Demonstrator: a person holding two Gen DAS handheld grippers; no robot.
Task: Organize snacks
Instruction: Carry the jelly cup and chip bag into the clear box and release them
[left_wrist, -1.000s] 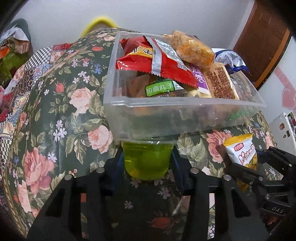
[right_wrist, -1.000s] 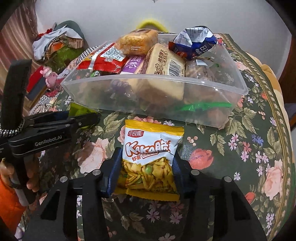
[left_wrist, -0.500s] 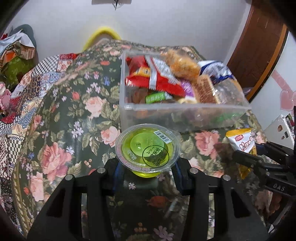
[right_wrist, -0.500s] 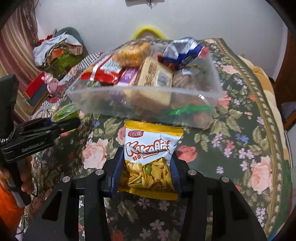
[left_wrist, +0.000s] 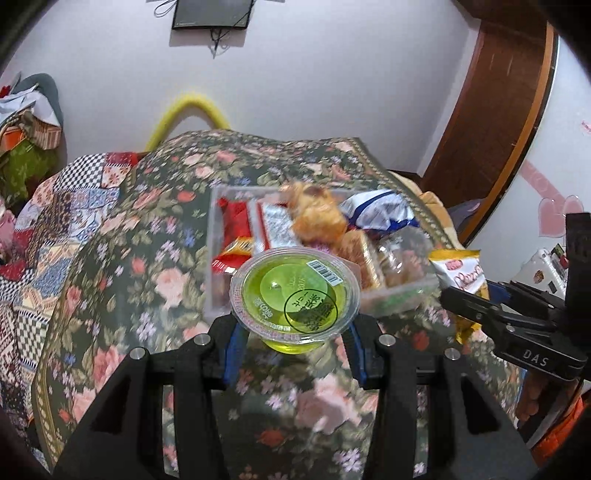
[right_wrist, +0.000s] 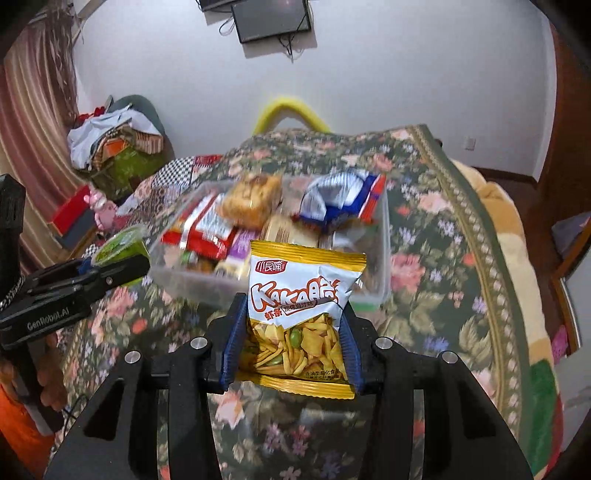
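Observation:
My left gripper (left_wrist: 294, 332) is shut on a green jelly cup (left_wrist: 294, 295) with a clear lid, held in the air just in front of a clear plastic bin (left_wrist: 216, 266) full of snack packets. My right gripper (right_wrist: 291, 343) is shut on a yellow and white Kaka chips bag (right_wrist: 299, 314), held upright before the same bin (right_wrist: 384, 266). The jelly cup shows at the left in the right wrist view (right_wrist: 118, 249). The chips bag shows at the right in the left wrist view (left_wrist: 460, 277).
The bin stands on a bed with a dark floral blanket (left_wrist: 147, 236). A yellow curved tube (left_wrist: 184, 114) rises behind the bed. A pile of clothes (right_wrist: 114, 144) lies at the back left. A wooden door (left_wrist: 491, 122) is at the right.
Both grippers have risen with their snacks, so I look down into the bin from above instead of at its side wall. The grips have not changed.

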